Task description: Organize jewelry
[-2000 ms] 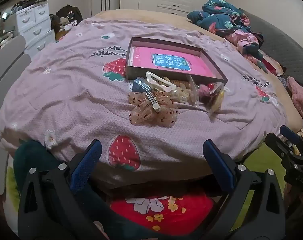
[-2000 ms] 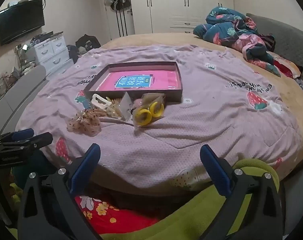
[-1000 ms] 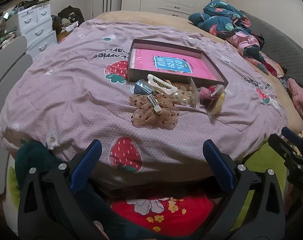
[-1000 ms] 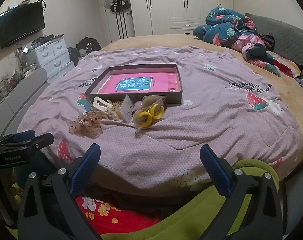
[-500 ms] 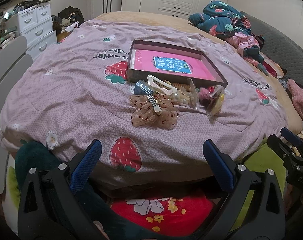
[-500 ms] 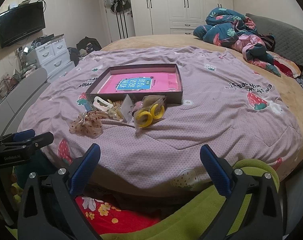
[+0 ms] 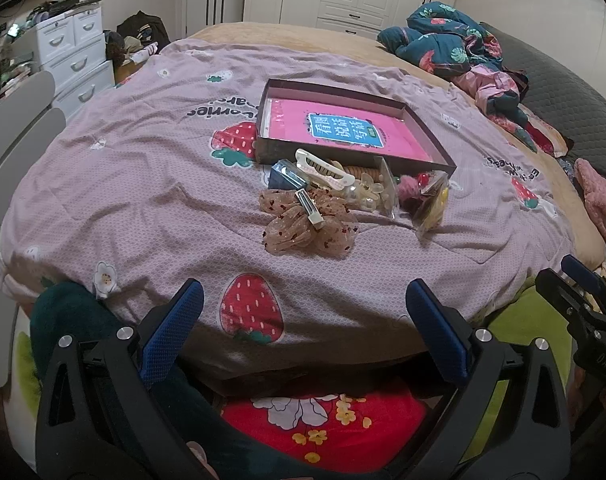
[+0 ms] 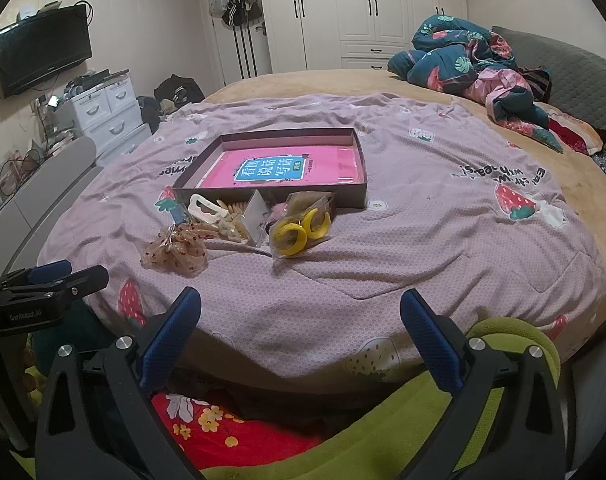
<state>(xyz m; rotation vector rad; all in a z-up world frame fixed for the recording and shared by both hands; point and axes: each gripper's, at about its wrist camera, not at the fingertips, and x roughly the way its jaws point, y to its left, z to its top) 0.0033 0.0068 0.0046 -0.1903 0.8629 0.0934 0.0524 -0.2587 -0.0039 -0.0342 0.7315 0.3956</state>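
Jaws wide apart, left gripper (image 7: 303,312) and right gripper (image 8: 301,312) level, short of bed (image 8: 383,280).

- A bed (image 8: 443,92) carries everything, covered by a purple strawberry-print blanket (image 8: 403,248).
- A shallow dark box (image 8: 345,200) with a pink bottom sits at the blanket's centre.
- Just at the box's 6 o'clock edge lies a heap: a white hair clip (image 7: 323,170), a sheer dotted bow (image 7: 303,228) and a clear packet with yellow hoops (image 8: 299,230).
- A crumpled teal floral quilt (image 8: 459,58) lies at 1 o'clock, well apart from the box.
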